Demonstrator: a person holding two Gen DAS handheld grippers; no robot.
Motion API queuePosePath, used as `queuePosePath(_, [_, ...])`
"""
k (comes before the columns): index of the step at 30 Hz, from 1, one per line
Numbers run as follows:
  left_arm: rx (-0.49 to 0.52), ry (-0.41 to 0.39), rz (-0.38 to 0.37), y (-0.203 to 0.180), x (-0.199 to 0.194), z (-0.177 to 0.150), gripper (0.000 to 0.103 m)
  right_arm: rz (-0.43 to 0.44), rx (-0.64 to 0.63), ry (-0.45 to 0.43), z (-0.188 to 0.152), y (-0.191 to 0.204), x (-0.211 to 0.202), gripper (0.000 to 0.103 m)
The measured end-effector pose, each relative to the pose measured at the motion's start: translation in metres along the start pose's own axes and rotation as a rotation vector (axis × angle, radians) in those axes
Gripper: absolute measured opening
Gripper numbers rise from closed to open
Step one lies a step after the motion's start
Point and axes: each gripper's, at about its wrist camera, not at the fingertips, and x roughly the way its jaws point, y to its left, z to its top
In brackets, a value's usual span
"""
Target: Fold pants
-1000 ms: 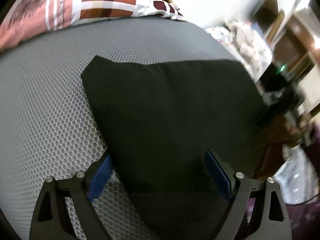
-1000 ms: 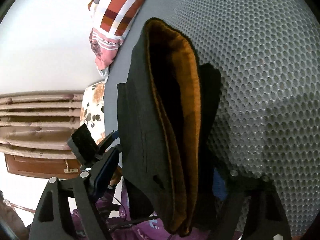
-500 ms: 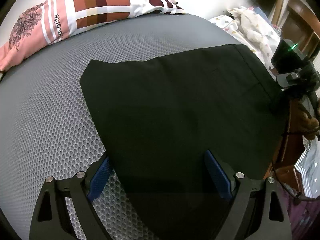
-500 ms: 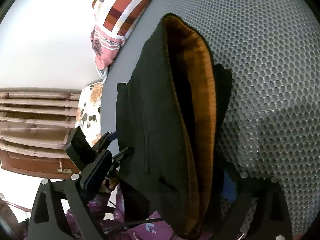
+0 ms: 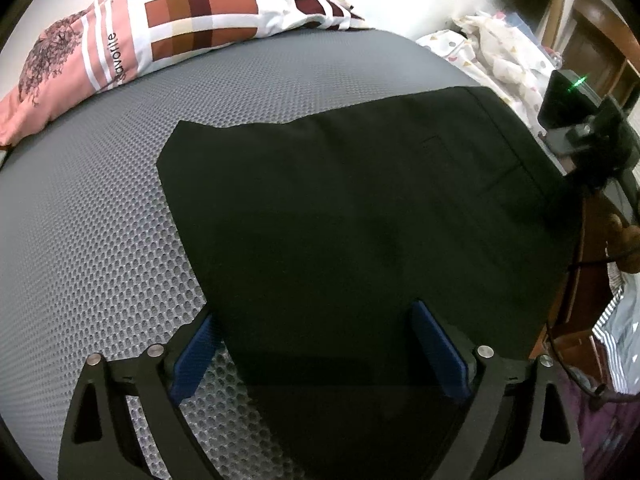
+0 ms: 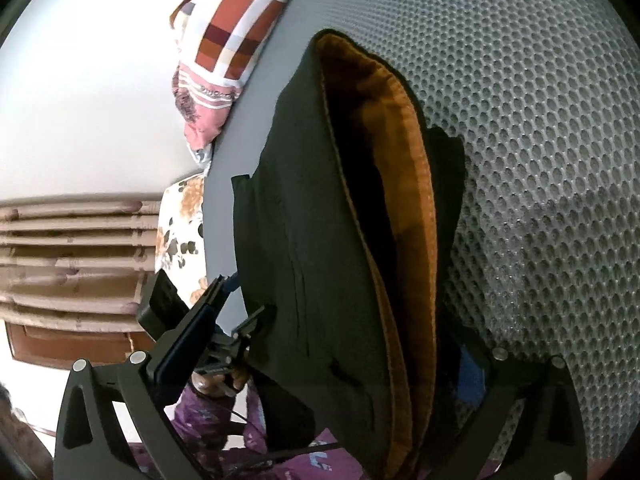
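Each hand-held gripper has black triangular-cutout fingers, blue pads, silver screws

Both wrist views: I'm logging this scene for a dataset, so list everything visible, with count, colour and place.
pants: one pair, black with an orange-brown lining at the waistband, folded flat on the mat
mesh mat: one, grey honeycomb texture, under the pants
pillow: one, pink and white with brown and maroon checks, at the mat's far edge
patterned cloth: one heap, white with small coloured shapes, beyond the mat's far right corner
wooden furniture: brown, slatted, beside the bed
left claw: black frame, blue pads, jaws spread wide over the pants' near edge
right claw: black frame, blue pads, jaws wide apart at the waistband end
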Motion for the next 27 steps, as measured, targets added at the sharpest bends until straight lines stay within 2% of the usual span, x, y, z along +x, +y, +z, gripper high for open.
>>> queuePosePath(1, [-0.015, -0.011, -0.027, 0.003, -0.002, -0.001, 0.092, -0.019, -0.016, 0.007, 0.001, 0.003, 0.001, 0.102])
queuePosePath(2, [-0.037, -0.021, -0.055, 0.008, -0.005, -0.002, 0.085, -0.055, -0.059, 0.018, 0.000, 0.009, 0.002, 0.099])
queuePosePath(3, [-0.063, -0.028, -0.073, 0.014, -0.008, -0.001, 0.061, -0.085, -0.089, 0.020, -0.001, 0.014, 0.003, 0.088])
queuePosePath(4, [-0.103, -0.034, -0.081, 0.022, -0.012, -0.001, 0.046, -0.124, -0.125, 0.020, -0.004, 0.018, 0.005, 0.071])
queuePosePath(5, [-0.177, -0.034, -0.142, 0.037, -0.013, -0.001, 0.030, -0.164, -0.149, 0.026, -0.006, 0.020, 0.006, 0.024])
queuePosePath(6, [-0.246, -0.037, -0.208, 0.051, -0.013, -0.003, 0.026, -0.183, -0.144, 0.032, -0.007, 0.017, 0.007, 0.024])
queuePosePath(7, [-0.282, -0.039, -0.246, 0.058, -0.012, -0.006, 0.026, -0.155, -0.124, 0.025, -0.009, 0.014, 0.006, 0.024])
queuePosePath(10, [-0.270, -0.052, -0.246, 0.056, -0.015, -0.007, 0.025, -0.158, -0.149, 0.009, -0.014, 0.019, 0.005, 0.024])
queuePosePath(14, [-0.307, -0.050, -0.296, 0.063, -0.018, -0.008, 0.023, -0.108, -0.113, -0.009, -0.021, 0.011, 0.003, 0.024])
queuePosePath(20, [-0.340, -0.077, -0.302, 0.074, -0.029, -0.010, 0.019, -0.050, -0.094, -0.030, -0.031, 0.006, -0.001, 0.024])
queuePosePath(27, [-0.382, -0.137, -0.236, 0.109, -0.055, -0.007, 0.015, 0.021, -0.119, -0.021, -0.031, 0.027, 0.025, 0.024])
